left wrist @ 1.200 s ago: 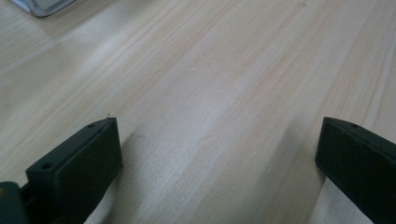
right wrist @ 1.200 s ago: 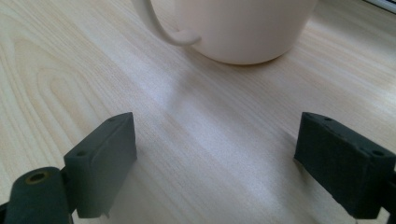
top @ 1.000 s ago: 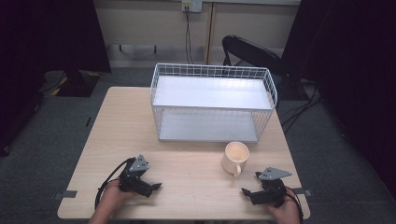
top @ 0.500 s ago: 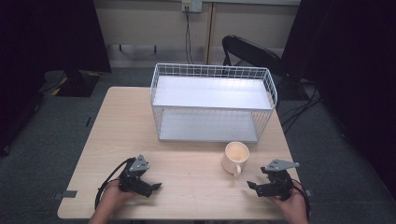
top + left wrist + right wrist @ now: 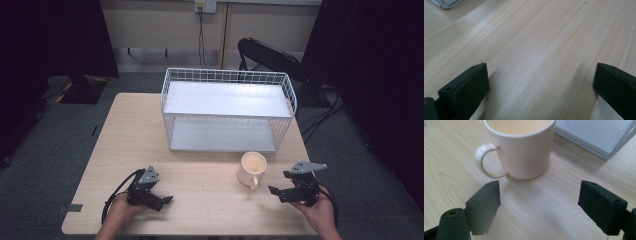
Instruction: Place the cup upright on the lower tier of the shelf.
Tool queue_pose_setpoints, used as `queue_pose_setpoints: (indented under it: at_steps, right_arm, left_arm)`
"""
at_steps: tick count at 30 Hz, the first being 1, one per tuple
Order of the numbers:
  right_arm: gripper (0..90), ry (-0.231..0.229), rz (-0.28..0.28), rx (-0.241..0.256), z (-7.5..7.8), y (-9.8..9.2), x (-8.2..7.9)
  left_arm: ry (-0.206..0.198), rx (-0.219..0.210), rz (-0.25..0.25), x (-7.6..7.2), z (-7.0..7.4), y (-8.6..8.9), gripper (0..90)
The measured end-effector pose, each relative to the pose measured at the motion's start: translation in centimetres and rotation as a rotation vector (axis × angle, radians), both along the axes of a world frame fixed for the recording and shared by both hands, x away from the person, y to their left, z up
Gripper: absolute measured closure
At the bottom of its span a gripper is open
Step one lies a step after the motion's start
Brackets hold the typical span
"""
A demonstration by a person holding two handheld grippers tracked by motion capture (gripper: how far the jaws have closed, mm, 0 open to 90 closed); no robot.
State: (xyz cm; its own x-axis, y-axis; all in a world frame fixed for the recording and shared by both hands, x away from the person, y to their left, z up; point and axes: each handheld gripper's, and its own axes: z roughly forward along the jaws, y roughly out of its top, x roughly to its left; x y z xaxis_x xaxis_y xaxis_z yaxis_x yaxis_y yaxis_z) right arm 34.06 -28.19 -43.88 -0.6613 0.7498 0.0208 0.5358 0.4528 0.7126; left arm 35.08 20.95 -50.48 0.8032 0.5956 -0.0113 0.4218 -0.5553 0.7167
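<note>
A cream mug (image 5: 252, 168) stands upright on the wooden table (image 5: 200, 170), just in front of the white wire rack (image 5: 227, 110). Its handle points toward the table's front edge. In the right gripper view the mug (image 5: 520, 146) is close ahead, handle to the left. My right gripper (image 5: 278, 192) is open, a short way right of the mug, jaws aimed at it; between the jaws of the right gripper (image 5: 540, 197) lies bare wood. My left gripper (image 5: 161, 202) rests near the front left, open over bare table (image 5: 541, 72).
The wire rack has two white shelves and takes up the table's back half. A corner of its base (image 5: 445, 2) shows at the top left of the left gripper view. A dark chair (image 5: 270, 57) stands behind the table. Cables trail from both grippers.
My right gripper has moved up and forward from the front right corner and now points at the mug. The left gripper has stayed put.
</note>
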Motion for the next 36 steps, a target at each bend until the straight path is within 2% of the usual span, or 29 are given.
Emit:
queue_pose_setpoints:
  at_steps: [25,36]
  right_arm:
    - [17.2,-0.024,-0.028,0.020,3.8,0.8,2.7]
    - [17.2,-0.031,-0.041,0.009,4.1,2.0,3.9]
  left_arm:
    - [0.000,0.000,0.000,0.0,0.0,0.0,0.0]
    - [0.000,0.000,0.000,0.0,0.0,0.0,0.0]
